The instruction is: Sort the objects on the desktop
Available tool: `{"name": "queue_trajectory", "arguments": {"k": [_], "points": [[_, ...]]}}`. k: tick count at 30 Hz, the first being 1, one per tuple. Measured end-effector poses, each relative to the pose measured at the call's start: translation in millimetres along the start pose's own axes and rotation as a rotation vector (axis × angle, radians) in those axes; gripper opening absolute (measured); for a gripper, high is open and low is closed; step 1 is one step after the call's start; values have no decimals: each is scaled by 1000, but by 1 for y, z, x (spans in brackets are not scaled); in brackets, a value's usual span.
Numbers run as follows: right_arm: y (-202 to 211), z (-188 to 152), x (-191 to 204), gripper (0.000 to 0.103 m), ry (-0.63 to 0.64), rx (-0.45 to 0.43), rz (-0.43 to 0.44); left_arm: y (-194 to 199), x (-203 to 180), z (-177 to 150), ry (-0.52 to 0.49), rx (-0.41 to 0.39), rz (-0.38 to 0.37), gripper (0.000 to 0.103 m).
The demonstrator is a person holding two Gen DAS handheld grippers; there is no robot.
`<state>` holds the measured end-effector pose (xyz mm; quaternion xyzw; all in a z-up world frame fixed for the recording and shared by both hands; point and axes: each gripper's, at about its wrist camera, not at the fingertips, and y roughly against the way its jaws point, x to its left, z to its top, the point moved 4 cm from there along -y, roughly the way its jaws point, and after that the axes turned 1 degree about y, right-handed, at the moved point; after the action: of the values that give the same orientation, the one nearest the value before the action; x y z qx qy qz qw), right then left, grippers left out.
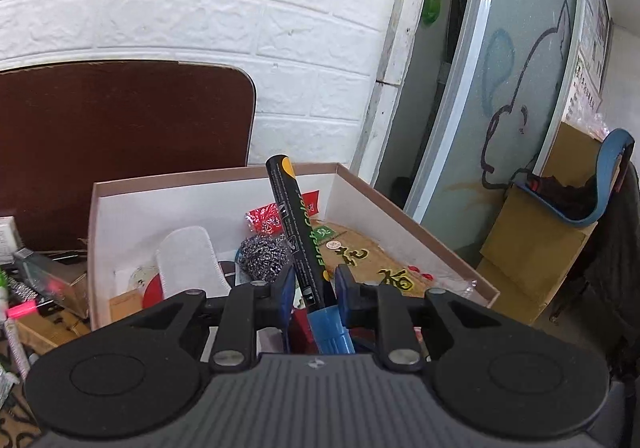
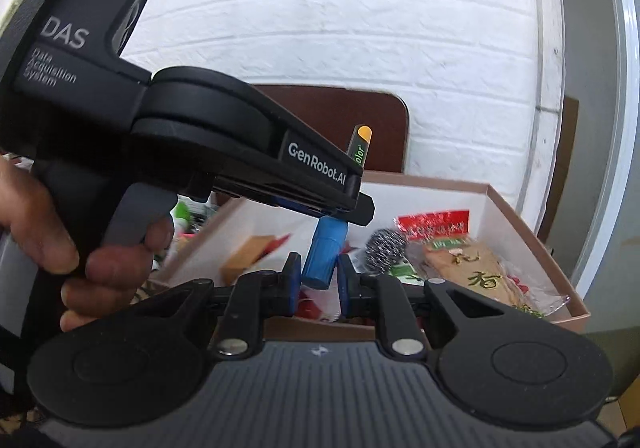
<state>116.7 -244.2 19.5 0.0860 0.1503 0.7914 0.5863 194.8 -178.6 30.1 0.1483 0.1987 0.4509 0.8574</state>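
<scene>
The left hand-held gripper (image 1: 311,290) was clamped on a black cylindrical marker with a blue ribbed cap and green lettering (image 1: 298,232), held tilted above the near edge of a shallow white-lined cardboard box (image 1: 132,184). The cap pointed down and toward the holder. The right hand-held gripper (image 2: 318,284) stood spread, its blue pads (image 2: 293,280) flanking the blue cap (image 2: 325,252) without visibly touching it. Judged step: the marker was being passed between grippers, or uncapped, on its way into the box. The next move would call for the right pads to close squarely on the cap before the left let go.

Within the box lay, left to right, a white padded insole (image 1: 188,260), a steel-wool scourer (image 1: 262,258), a red foil packet (image 1: 264,220) and a tan printed snack bag (image 1: 372,260). Open room remained mainly along the far-left wall. Left of the box, clutter including a pink highlighter (image 1: 22,308) crowded the surface.
</scene>
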Motion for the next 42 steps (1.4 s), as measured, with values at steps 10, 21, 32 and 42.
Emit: {"name": "queue_trajectory", "arguments": {"k": [10, 21, 32, 42], "points": [[-15, -8, -11, 82, -23, 17, -33, 27, 10, 2, 60, -65, -12, 103], [8, -1, 5, 97, 4, -19, -72, 56, 4, -4, 56, -87, 60, 103], [46, -8, 16, 98, 23, 5, -140, 94, -7, -23, 42, -45, 219, 103], [84, -25, 26, 101, 17, 64, -226, 119, -29, -56, -2, 1, 272, 103]]}}
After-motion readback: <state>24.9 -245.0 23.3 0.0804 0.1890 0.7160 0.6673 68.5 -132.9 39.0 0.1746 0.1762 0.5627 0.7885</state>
